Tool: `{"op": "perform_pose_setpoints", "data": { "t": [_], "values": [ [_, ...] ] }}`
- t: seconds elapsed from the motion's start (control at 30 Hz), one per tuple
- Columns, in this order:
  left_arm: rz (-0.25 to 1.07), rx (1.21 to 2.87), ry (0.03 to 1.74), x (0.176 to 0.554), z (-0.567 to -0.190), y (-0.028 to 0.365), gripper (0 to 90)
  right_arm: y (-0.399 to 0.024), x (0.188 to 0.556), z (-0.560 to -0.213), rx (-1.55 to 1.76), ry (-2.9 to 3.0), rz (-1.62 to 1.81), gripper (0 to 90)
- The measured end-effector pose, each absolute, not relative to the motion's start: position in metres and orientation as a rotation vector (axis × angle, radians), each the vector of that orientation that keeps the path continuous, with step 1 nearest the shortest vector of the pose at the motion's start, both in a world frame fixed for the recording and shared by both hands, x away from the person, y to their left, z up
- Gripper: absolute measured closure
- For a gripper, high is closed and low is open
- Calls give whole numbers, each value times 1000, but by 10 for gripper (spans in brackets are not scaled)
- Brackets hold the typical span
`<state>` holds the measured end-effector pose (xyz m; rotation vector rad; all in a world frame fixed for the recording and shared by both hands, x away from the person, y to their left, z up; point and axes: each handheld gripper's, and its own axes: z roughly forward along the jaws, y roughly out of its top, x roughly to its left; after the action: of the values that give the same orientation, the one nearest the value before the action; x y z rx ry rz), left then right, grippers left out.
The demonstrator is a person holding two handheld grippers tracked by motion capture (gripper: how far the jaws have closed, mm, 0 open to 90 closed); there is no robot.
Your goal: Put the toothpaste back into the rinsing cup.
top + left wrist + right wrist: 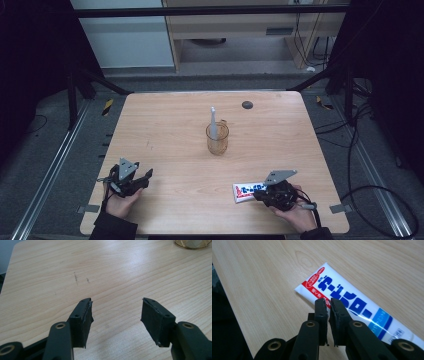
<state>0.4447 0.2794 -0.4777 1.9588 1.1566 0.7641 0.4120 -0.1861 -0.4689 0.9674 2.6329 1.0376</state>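
Evidently the work stood at an early stage. One toothpaste tube (pixel 248 191) lay flat on the table (pixel 175 125), well in front of the glass cup (pixel 217 138) and to its right, not yet lifted. The right gripper (pixel 329 303) hovered directly over the tube's crimped end; its jaws stood almost together with only a thin slit between them, and nothing was clamped. The left gripper (pixel 116 312) rested in front of the cup and to its left, jaws wide apart and empty above bare wood.

Count: one tube, one cup, one white toothbrush (pixel 213 121) standing upright inside the cup, two grippers. A single dark round mark (pixel 247 105) sat behind the cup. Judged remaining: opening over the tube, grasping it, and carrying it, presumably toward the cup.
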Motion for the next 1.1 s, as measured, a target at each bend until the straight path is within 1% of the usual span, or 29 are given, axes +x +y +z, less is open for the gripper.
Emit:
{"op": "perform_pose_setpoints", "data": {
  "t": [0.5,0.8,1.1],
  "values": [
    [753,1942,1183,446,-478,278,410,-175,412,-473,926,2681,984,896],
    [752,1926,1190,447,-477,280,407,-175,417,-475,946,2667,967,900],
    [743,1918,1202,448,-476,281,422,-170,422,-475,958,2638,967,900]
  ]
}}
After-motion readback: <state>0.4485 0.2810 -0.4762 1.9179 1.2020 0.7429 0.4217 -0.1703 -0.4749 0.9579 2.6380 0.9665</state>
